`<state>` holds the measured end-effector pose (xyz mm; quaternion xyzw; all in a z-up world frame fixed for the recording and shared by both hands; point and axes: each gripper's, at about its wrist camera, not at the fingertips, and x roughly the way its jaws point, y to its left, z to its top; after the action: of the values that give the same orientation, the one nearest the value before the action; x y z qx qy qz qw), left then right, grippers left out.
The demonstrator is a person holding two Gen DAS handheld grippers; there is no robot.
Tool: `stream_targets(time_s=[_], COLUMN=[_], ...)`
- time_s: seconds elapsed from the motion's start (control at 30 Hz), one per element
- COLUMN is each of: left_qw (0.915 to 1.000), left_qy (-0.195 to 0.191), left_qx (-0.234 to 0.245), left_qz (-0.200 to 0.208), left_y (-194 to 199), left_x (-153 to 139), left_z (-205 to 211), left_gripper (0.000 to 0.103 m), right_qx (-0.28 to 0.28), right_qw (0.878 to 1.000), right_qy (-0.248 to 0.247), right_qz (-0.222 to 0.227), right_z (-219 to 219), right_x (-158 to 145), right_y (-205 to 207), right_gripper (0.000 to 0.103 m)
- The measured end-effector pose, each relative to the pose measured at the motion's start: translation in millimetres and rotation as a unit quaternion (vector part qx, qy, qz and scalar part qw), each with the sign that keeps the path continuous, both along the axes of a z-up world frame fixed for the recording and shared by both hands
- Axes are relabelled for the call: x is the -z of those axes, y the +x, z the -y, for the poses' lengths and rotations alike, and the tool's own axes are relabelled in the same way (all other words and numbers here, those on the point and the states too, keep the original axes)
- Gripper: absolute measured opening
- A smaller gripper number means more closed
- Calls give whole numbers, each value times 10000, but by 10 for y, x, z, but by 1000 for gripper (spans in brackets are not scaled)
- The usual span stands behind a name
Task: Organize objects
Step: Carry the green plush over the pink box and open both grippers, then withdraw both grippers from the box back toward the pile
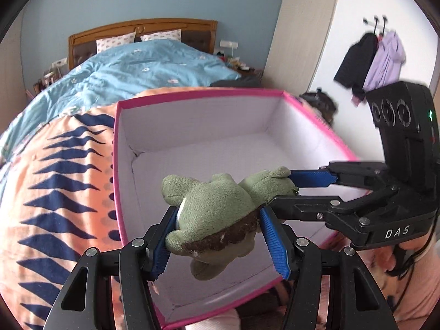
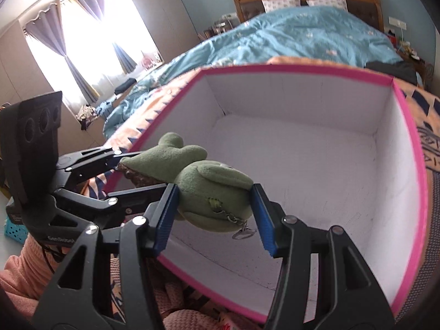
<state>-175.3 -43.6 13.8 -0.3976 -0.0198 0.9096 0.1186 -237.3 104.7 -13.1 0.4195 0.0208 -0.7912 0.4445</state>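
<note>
A: Bed [image 1: 154, 63] first — why's the box on it & not the floor?

B: Prob. so it sits right in front of the person at arm height. It rests on the orange-navy blanket [image 1: 55, 192] at the foot end; blue duvet [image 2: 302, 33] lies beyond, well apart.

A: And the box [image 1: 121, 165]?

B: Pink rim, white inside, open top, nothing in it that I can see. Mouth faces up, so stuff can just drop in.

A: The toy?

B: Green plush turtle [image 1: 214, 206], hanging over the box's near-left part, above the floor of it, not touching.

A: Why two grippers for one small toy?

B: It's floppy, I'd guess. Left gripper [image 1: 217, 233] has its fingers clamped on the shell end; right gripper [image 2: 214, 206] has its fingers clamped on the head end. Carried level betw. them, it doesn't sag.

A: Smallest bit?

B: Metal keyring [image 2: 244, 232] on a short chain, dangling under the head. Could snag on a finger at release, imo.
</note>
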Motion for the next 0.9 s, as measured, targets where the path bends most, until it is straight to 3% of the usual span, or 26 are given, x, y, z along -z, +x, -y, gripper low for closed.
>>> stream_targets(time_s=[0.2,0.33,0.47,0.67,0.9], left_qw=[9988,9982,9972,9934,9906], left_qy=[-489,-502,-362,181,625], left_qx=[-45,-231,-337,-173,139], left_qz=[-44,-218,-562,-1119,-1208], left_y=[51,139,327,833,1342], left_x=[13,-54,-164,-319,-233], left_z=[-118,-59,39,173,139], left_gripper=[62,63,66,72,73], right_qx=[23,64,205,126,-88], right_qw=[9997,9998,9998,9982,9970], right_qy=[191,139,-32,-232,-190], right_qz=[135,150,-74,-542,-743], right_z=[41,-16,-184,-491,-657], right_x=[101,89,-46,-280,-205], right_y=[-32,9,155,658,1255], right_gripper=[55,55,55,56,56])
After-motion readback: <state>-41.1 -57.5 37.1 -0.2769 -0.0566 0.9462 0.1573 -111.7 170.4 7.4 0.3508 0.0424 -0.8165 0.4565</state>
